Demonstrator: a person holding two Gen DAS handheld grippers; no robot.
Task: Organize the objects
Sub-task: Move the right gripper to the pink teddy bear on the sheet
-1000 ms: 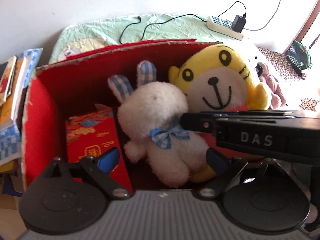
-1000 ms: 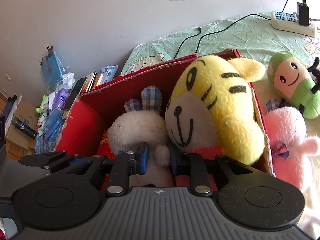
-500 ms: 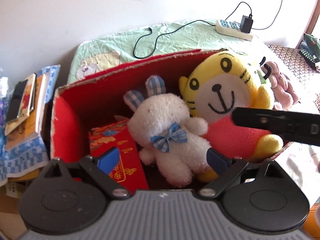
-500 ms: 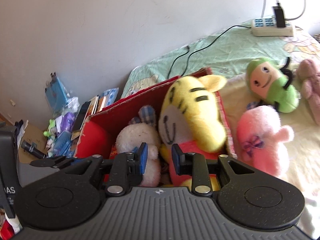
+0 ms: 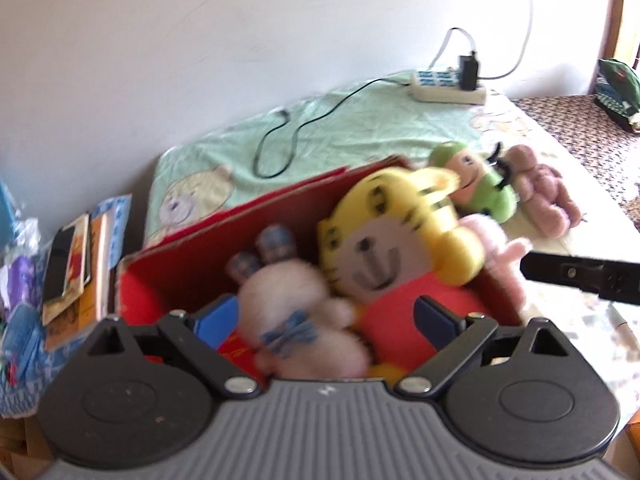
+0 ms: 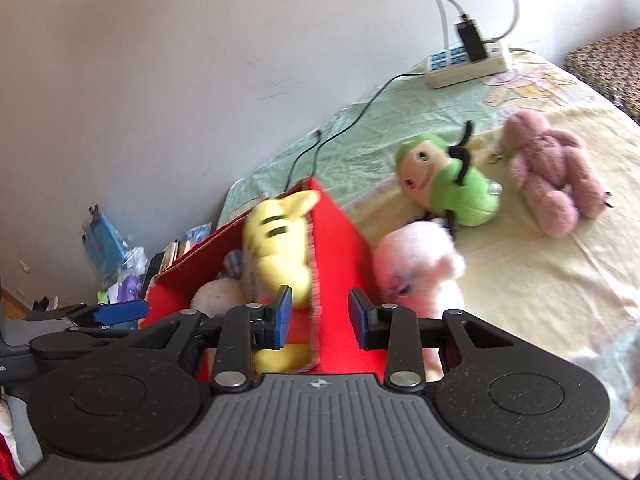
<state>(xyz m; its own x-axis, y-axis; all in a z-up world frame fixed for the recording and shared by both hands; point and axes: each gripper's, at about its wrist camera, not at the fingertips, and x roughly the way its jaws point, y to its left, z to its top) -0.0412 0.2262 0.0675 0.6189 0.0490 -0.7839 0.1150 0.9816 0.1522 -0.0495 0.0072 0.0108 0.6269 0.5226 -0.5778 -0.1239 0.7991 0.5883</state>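
Grippers are being drawn back from the box (image 6: pixel 340 280), right gripper (image 6: pixel 318 318) now spread wider, left gripper (image 5: pixel 326 316) agape, both empty. Tiger (image 5: pixel 396 248) is being left inside; pink toy (image 6: pixel 420 276) is likely being targeted next.

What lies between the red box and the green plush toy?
In the right wrist view, a pale pink plush lies between the red box and the green plush toy.

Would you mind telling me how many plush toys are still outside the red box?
3, all on the bed right of the red box: light pink plush against its wall, green plush beyond, mauve plush farthest. Others may be hidden.
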